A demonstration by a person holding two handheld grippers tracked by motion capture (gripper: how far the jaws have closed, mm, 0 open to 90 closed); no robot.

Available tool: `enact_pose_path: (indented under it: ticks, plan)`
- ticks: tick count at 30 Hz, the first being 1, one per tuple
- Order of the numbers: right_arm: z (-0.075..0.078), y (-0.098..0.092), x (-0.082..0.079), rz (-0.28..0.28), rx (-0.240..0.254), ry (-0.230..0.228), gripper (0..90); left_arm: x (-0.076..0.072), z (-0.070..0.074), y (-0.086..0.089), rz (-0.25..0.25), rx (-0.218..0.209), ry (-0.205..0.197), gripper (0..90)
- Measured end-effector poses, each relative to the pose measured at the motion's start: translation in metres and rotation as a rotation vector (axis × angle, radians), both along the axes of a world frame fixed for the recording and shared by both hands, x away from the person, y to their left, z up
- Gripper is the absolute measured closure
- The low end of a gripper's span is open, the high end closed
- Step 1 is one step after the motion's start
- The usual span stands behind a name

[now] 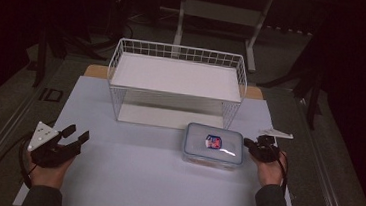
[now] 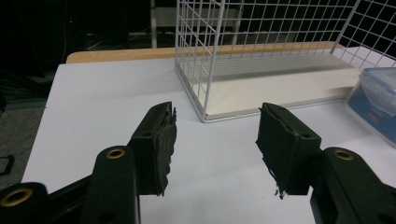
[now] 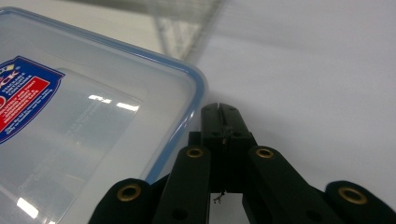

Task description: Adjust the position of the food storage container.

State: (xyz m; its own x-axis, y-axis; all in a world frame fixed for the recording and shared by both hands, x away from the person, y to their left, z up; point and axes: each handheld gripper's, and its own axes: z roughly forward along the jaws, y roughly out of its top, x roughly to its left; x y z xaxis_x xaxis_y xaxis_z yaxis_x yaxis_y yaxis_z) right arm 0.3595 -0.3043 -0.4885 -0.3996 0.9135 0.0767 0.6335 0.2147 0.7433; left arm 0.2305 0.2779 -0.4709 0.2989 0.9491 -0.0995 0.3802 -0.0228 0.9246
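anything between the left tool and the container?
Nothing. In the high view, only bare white table sheet lies between the left tool and the lidded plastic container; the wire rack stands farther back.

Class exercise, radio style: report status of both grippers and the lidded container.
Left gripper open, empty. Right gripper shut, empty, at the clear container edge. Wire rack behind container, apart.

Pale scene, dark tools

Clear plastic box (image 1: 214, 145) with blue-rimmed lid, red-and-blue label; white wire basket (image 1: 176, 84); white tabletop (image 1: 129, 173); black right claw (image 1: 251, 144), black left claw (image 1: 76, 135).
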Motion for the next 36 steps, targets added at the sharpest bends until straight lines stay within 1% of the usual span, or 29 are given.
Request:
enact_pose_path:
  ticks: [1, 4, 5, 7, 13, 18, 22, 24, 27, 32, 36]
  plan:
    - [0.0, 0.004, 0.0, 0.011, 0.004, 0.001, 89.9, 0.0, 0.0, 0.0, -0.001, -0.002, 0.001, 45.7]
    - [-0.002, 0.017, 0.001, 0.035, 0.034, 0.005, 89.9, 0.001, -0.001, 0.0, -0.006, -0.006, 0.004, 45.8]
    - [-0.002, 0.021, 0.001, 0.044, 0.037, 0.007, 89.9, 0.001, -0.001, 0.0, -0.006, -0.006, 0.003, 45.8]
    - [-0.002, 0.029, 0.0, 0.062, 0.031, 0.007, 89.9, 0.001, -0.001, -0.001, -0.01, -0.001, 0.003, 45.8]
    - [-0.002, 0.051, -0.003, 0.122, 0.034, 0.008, 89.9, 0.002, -0.002, -0.003, -0.019, 0.007, 0.011, 45.8]
    - [0.0, 0.068, -0.006, 0.166, 0.021, 0.004, 89.9, 0.002, -0.002, -0.004, -0.022, 0.009, 0.01, 45.9]
    - [0.001, 0.079, -0.007, 0.193, 0.017, -0.002, 89.9, 0.002, -0.001, -0.004, -0.02, 0.011, 0.007, 45.9]
    - [0.001, 0.085, -0.008, 0.202, 0.008, -0.004, 89.9, 0.002, -0.001, -0.004, -0.019, 0.009, 0.002, 45.9]
    - [0.002, 0.093, -0.009, 0.219, -0.002, -0.007, 89.9, 0.002, -0.001, -0.003, -0.02, 0.01, 0.006, 45.9]
    - [0.002, 0.106, -0.011, 0.251, -0.004, -0.014, 89.9, 0.002, -0.001, -0.004, -0.026, 0.009, 0.006, 45.9]
    - [0.002, 0.113, -0.011, 0.264, -0.006, -0.015, 89.8, 0.002, -0.001, -0.004, -0.029, 0.01, 0.004, 46.0]
